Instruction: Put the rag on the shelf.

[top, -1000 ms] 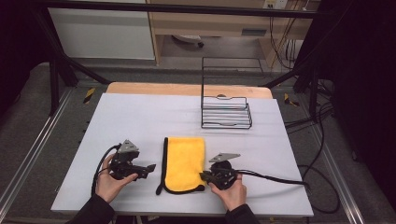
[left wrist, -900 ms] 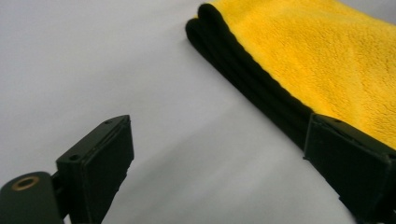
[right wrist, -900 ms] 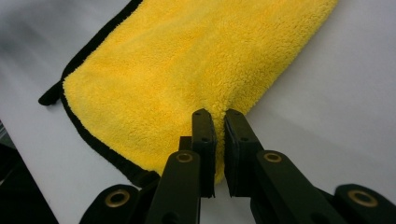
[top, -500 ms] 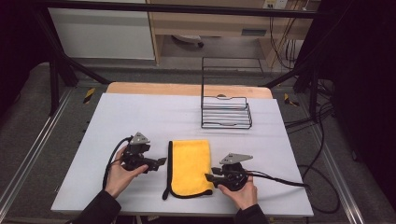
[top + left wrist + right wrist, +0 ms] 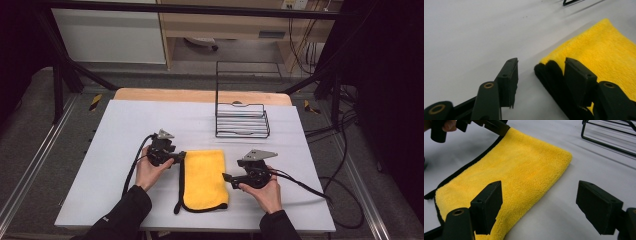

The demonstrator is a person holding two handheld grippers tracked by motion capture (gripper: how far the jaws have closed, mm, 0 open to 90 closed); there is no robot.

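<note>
Two claws flank the folded yellow cloth [image 5: 206, 177] lying flat on the white surface [image 5: 115, 130]. The right claw [image 5: 226, 177], jaws just opening, stands wide at the cloth's right edge, gripping nothing. The left claw [image 5: 183, 156], jaws just closing, straddles the black-trimmed far-left corner, pads not pressing. Beyond stands a black wire rack [image 5: 242, 120]

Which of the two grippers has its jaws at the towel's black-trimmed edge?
The left gripper, at the yellow towel's far left corner. The right gripper sits open by the plain folded edge.
</note>
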